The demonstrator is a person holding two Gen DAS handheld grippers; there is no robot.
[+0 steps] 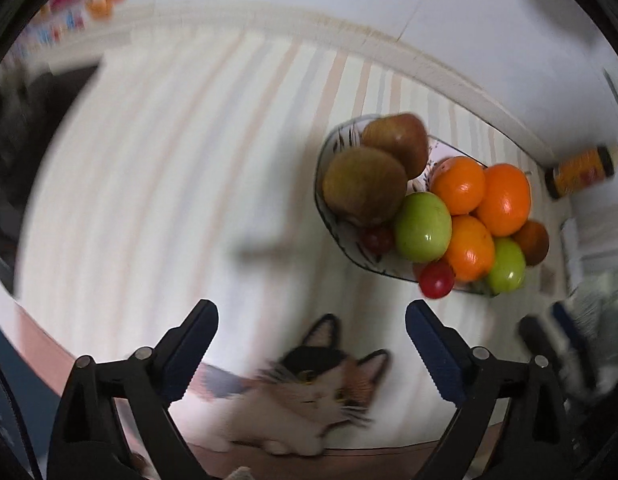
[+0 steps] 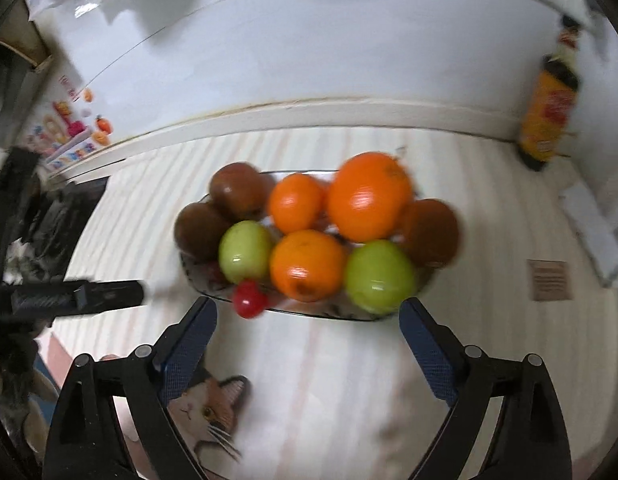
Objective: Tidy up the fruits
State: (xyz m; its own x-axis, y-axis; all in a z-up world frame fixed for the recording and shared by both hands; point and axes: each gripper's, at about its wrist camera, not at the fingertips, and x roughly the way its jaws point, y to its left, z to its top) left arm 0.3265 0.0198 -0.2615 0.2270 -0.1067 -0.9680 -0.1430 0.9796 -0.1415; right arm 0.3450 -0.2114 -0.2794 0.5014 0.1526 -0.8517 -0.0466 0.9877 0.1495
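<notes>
- table (image 2: 349, 380) with striped cloth: fruit plate (image 2: 333, 314) sits mid-table, piled with oranges, green apples, brown fruit
- right gripper (image 2: 307, 360): jaws spread, empty, near the plate; left gripper (image 1: 311, 354) likewise
- red cherry (image 2: 249, 299) on the rim looks rolly, so I'd grab gently

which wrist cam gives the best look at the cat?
Left wrist: the cat shows nearly its whole face and both ears between the left gripper fingers, though blurred. In the right wrist view the cat is half hidden behind a finger of the right gripper.
</notes>
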